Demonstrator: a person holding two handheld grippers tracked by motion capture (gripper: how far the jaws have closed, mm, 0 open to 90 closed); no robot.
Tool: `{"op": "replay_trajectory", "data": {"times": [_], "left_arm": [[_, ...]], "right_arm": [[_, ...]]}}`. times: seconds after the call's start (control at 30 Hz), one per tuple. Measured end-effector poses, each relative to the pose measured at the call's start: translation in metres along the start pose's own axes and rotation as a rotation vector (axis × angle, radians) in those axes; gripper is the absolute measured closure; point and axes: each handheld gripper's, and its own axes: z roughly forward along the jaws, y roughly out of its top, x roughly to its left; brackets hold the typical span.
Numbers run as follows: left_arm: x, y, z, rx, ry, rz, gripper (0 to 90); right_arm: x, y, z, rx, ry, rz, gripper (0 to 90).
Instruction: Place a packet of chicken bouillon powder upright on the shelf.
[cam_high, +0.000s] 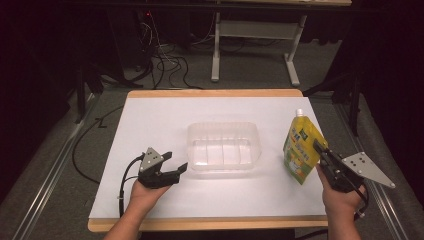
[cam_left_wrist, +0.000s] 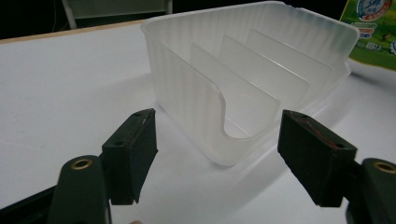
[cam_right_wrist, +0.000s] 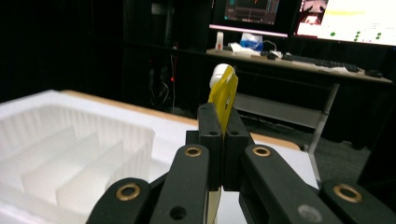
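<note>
A yellow-green refill pouch (cam_high: 300, 147) with a white spout stands upright at the right of the white table, and my right gripper (cam_high: 320, 148) is shut on its right edge. In the right gripper view the jaws pinch the pouch's thin yellow edge (cam_right_wrist: 224, 93). A clear plastic bin (cam_high: 223, 147) with inner dividers sits at the table's middle. My left gripper (cam_high: 175, 167) is open just left of the bin's near corner. In the left gripper view its jaws stand wide apart before the bin's rounded corner (cam_left_wrist: 224, 121), not touching it.
The white table top (cam_high: 160, 120) has a wooden edge. Behind it are a grey desk frame (cam_high: 250, 35) and cables on the floor (cam_high: 170, 65). Monitors and a keyboard on a desk (cam_right_wrist: 299, 60) appear in the right gripper view.
</note>
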Motion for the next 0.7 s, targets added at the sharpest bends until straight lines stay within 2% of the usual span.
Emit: {"op": "replay_trajectory", "data": {"times": [0.1, 0.13, 0.23, 0.47, 0.67, 0.7], "left_arm": [[0.001, 0.0, -0.002, -0.008, -0.002, -0.006, 31.0], [0.002, 0.0, -0.002, -0.011, 0.0, -0.005, 31.9], [0.004, 0.0, -0.004, -0.018, 0.003, -0.008, 32.6], [0.006, 0.001, -0.005, -0.029, 0.008, -0.019, 34.4], [0.007, 0.002, -0.006, -0.039, 0.002, -0.03, 36.8], [0.008, 0.002, -0.006, -0.04, 0.0, -0.033, 37.3]], "right_arm": [[-0.002, -0.004, 0.006, -0.003, -0.016, 0.032, 90.0], [-0.005, -0.011, 0.009, 0.01, -0.016, 0.057, 90.0], [-0.007, -0.019, 0.009, 0.035, -0.024, 0.062, 90.0], [-0.013, -0.029, -0.006, 0.049, -0.035, 0.074, 88.2], [-0.011, -0.034, -0.01, 0.076, -0.034, 0.064, 82.9], [-0.011, -0.036, -0.009, 0.088, -0.024, 0.067, 77.9]]}}
